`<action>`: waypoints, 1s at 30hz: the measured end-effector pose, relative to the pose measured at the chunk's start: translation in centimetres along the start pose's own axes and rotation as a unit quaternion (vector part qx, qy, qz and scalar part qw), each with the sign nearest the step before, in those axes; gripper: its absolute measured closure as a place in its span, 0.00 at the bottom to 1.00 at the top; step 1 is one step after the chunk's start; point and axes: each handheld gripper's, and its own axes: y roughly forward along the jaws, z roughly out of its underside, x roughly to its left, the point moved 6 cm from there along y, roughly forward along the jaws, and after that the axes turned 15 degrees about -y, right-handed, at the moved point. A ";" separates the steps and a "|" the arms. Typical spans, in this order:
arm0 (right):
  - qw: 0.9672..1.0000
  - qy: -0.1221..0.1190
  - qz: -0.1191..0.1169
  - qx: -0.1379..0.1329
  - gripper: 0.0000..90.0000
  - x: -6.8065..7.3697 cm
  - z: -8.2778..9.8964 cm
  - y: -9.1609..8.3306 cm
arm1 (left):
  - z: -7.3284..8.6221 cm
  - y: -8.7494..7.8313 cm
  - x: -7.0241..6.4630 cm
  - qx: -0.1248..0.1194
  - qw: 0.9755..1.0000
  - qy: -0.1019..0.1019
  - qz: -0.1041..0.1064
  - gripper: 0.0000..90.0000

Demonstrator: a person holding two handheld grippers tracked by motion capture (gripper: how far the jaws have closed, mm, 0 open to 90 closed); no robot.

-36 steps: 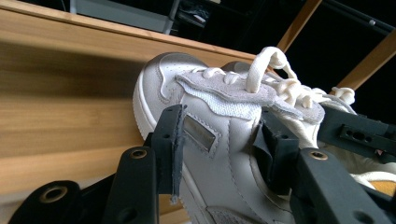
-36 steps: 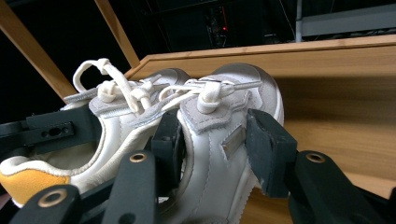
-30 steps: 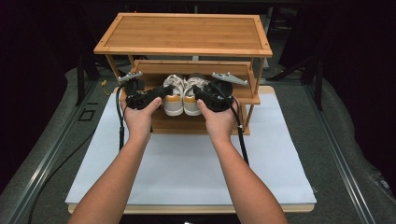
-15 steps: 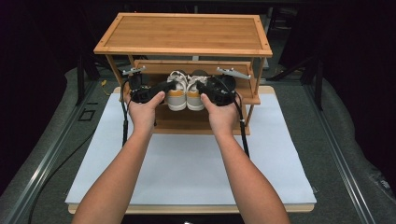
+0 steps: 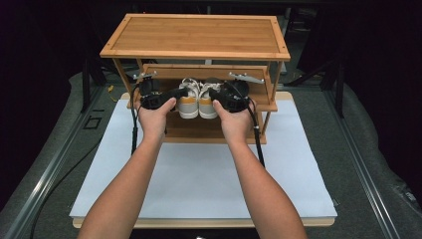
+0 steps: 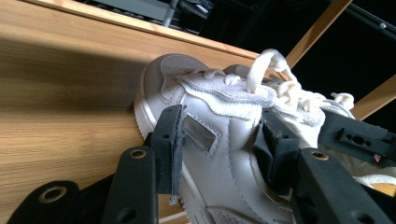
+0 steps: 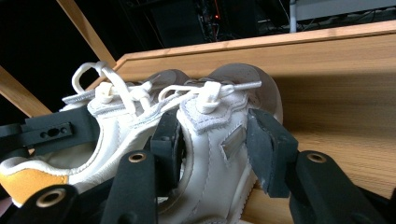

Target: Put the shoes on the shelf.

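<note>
Both shoes sat side by side on the middle shelf (image 5: 263, 102) of the bamboo rack (image 5: 199, 35), heels toward the person, toes pointing to the back of the rack. So each shoe's long axis ran straight away from the hand-held gripper holding it.

Left hand-held gripper (image 5: 171, 94) was clamped across the left shoe (image 6: 219, 154): its own view showed one pad on each flank, pressing the upper just below the laces. Right hand-held gripper (image 5: 224, 95) gripped the right shoe (image 7: 219, 149) the same way, jaws straddling the sides. Each hand was on its own shoe, neither nearer than the other. The shoes touched each other along their inner sides.

Versus a second ago: the pair and both hands were further in under the rack's top and slightly higher in the high view; the heels had sat closer to the shelf's front edge then. Grip looked unchanged.

Judgement: the next move runs along that axis, either seating deeper or letting go; the soles looked to be resting on the shelf, though I couldn't tell for sure.
</note>
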 end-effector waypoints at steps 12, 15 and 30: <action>1.000 0.018 -0.017 0.000 0.62 -0.4 0.2 0.3 | -0.2 0.1 0.0 0.003 1.000 -0.011 0.002 0.61; 1.000 0.018 -0.018 0.000 0.61 -0.4 0.2 0.3 | -0.2 0.1 0.1 0.006 1.000 -0.008 0.002 0.61; 1.000 0.011 -0.009 -0.010 0.59 -0.7 -0.2 -0.1 | -0.3 0.2 0.3 0.011 1.000 -0.005 0.004 0.55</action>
